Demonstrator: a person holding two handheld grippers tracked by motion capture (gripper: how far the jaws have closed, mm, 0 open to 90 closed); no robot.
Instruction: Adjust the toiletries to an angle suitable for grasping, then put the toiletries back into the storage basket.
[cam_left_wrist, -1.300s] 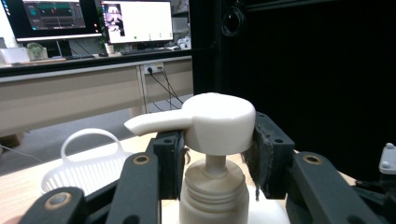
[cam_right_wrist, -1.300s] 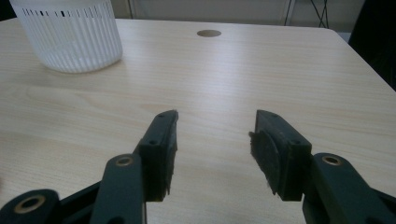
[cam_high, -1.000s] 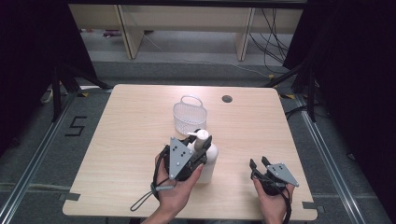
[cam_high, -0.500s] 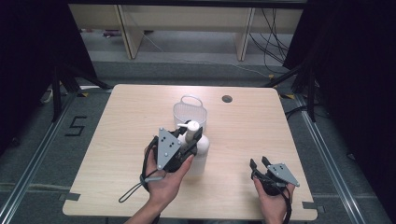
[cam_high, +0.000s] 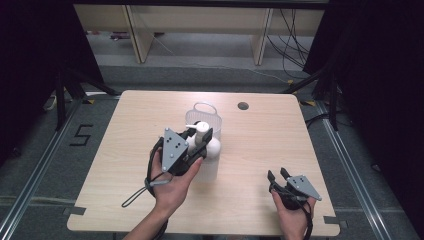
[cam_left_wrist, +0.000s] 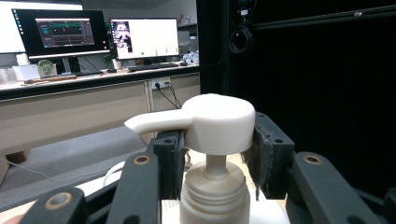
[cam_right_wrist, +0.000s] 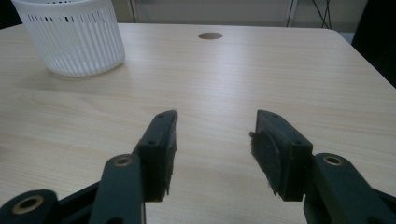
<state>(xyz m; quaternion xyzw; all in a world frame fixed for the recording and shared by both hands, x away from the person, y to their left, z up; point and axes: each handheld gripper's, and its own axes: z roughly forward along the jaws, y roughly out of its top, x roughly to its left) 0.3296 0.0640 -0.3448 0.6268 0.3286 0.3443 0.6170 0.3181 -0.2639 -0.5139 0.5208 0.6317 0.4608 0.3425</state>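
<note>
Near the table's front right edge, the right gripper (cam_high: 278, 174) rests low with its jaws spread and empty. Left of it, the left gripper (cam_high: 200, 144) pinches the white pump bottle (cam_high: 210, 150) by its pump head (cam_left_wrist: 217, 122), carrying it above the table just short of the white slatted basket (cam_high: 201, 118). I'd judge the pickup done; lowering it into the basket and letting go remain.

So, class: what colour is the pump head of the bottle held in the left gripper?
White; the pump head shows best in the left gripper view.
</note>
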